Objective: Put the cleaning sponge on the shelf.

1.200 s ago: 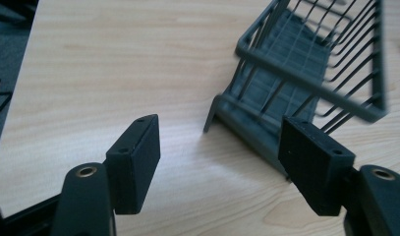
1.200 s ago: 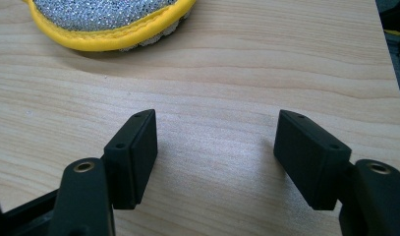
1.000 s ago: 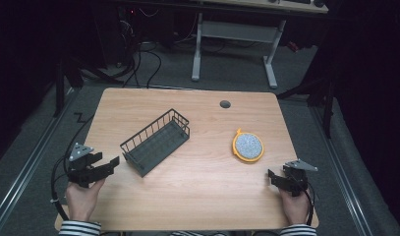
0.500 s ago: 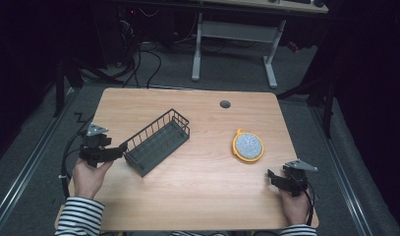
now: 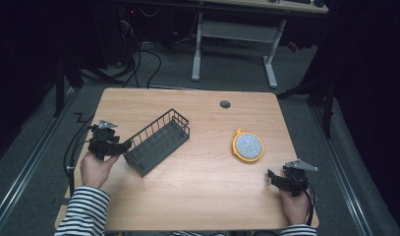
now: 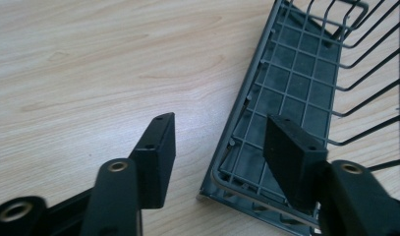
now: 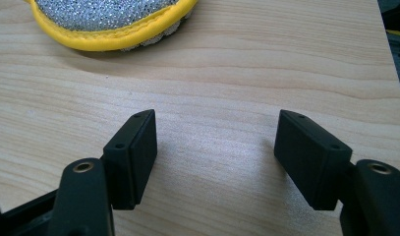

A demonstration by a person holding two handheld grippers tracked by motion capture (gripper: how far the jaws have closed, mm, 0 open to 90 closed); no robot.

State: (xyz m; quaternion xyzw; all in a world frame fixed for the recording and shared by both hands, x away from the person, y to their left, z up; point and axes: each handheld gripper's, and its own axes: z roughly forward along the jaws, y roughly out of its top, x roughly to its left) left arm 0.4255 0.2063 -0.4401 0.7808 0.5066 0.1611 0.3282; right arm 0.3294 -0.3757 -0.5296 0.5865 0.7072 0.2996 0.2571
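A dark wire basket (image 5: pixel 157 140) lies slantwise on the left half of the wooden table (image 5: pixel 197 206). My left gripper (image 5: pixel 123 145) is open at its near end. In the left gripper view (image 6: pixel 217 150) one jaw is outside the basket's (image 6: pixel 296 83) end wall and the other hangs over its mesh floor. A round yellow-rimmed scrubbing pad (image 5: pixel 247 146) with a speckled grey face lies right of centre. My right gripper (image 5: pixel 272 177) rests open near the front right corner, short of the pad (image 7: pixel 109 22), with bare wood between its jaws (image 7: pixel 214 157).
A round cable hole (image 5: pixel 225 104) sits near the table's far edge. Beyond the table stands a white desk frame (image 5: pixel 234 44) on a dark floor with cables. Bare wood spans the middle and front of the table.
My left gripper has moved forward and to the right from the front left corner up to the near end of the basket. The right gripper has stayed still.
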